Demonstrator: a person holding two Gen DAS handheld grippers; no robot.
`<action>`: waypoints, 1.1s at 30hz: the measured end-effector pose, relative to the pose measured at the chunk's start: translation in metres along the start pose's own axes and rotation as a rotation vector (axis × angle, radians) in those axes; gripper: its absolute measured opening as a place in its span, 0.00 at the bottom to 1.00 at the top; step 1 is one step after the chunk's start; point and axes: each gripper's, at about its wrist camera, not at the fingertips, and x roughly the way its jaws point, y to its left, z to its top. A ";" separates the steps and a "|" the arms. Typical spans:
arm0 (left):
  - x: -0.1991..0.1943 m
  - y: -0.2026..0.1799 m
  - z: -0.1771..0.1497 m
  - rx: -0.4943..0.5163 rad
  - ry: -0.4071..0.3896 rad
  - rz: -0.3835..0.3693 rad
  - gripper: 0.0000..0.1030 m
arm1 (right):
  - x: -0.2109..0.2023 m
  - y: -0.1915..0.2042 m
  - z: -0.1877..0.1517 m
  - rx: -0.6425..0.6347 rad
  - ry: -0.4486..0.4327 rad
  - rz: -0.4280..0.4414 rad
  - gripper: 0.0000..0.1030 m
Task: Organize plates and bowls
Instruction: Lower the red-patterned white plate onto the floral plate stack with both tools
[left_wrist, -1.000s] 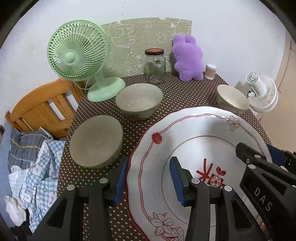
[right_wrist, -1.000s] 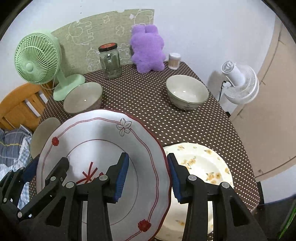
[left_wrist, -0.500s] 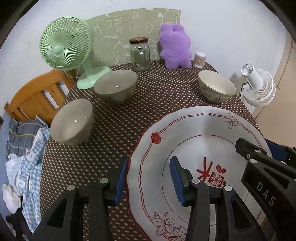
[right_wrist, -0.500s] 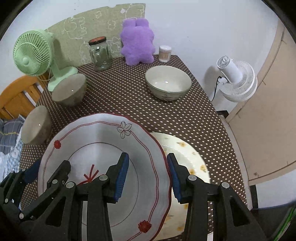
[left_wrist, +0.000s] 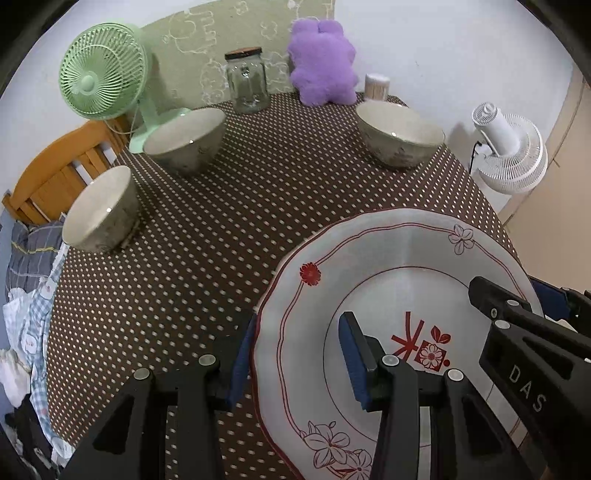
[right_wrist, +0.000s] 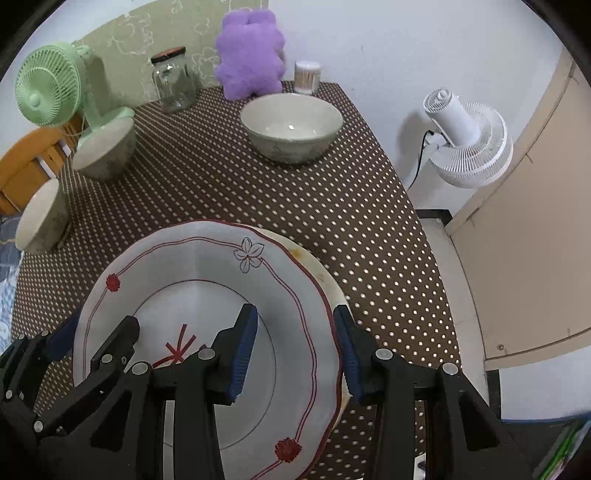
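A large plate (right_wrist: 207, 295) is sitting at the near edge of the bench (right_wrist: 369, 221), lying over a second plate (right_wrist: 325, 280) whose rim is showing on its right. Behind it, one bowl (right_wrist: 291, 127) is standing to the right and two bowls (left_wrist: 184, 140) (left_wrist: 99, 210) to the left. Along the back wall, a fan (left_wrist: 107, 74), a jar (left_wrist: 247, 83), a plush toy (left_wrist: 323, 62) and a small container (left_wrist: 376, 86) are lining up left to right.

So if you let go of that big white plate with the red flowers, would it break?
Probably. The big white plate with red flowers looks like glazed ceramic, stiff and breakable. Its shine suggests it is slippery, which may be why the left gripper and right gripper each clamp a rim. It hangs over a cream plate, so a drop might chip both.
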 end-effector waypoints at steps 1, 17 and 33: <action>0.001 -0.002 -0.001 0.000 0.003 0.000 0.44 | 0.003 -0.003 -0.001 -0.001 0.004 0.000 0.45; 0.024 -0.030 -0.002 0.027 0.025 0.053 0.44 | 0.032 -0.017 0.004 0.002 0.058 0.011 0.45; 0.028 -0.041 -0.002 0.068 0.016 0.114 0.44 | 0.043 -0.023 0.001 0.042 0.091 0.036 0.45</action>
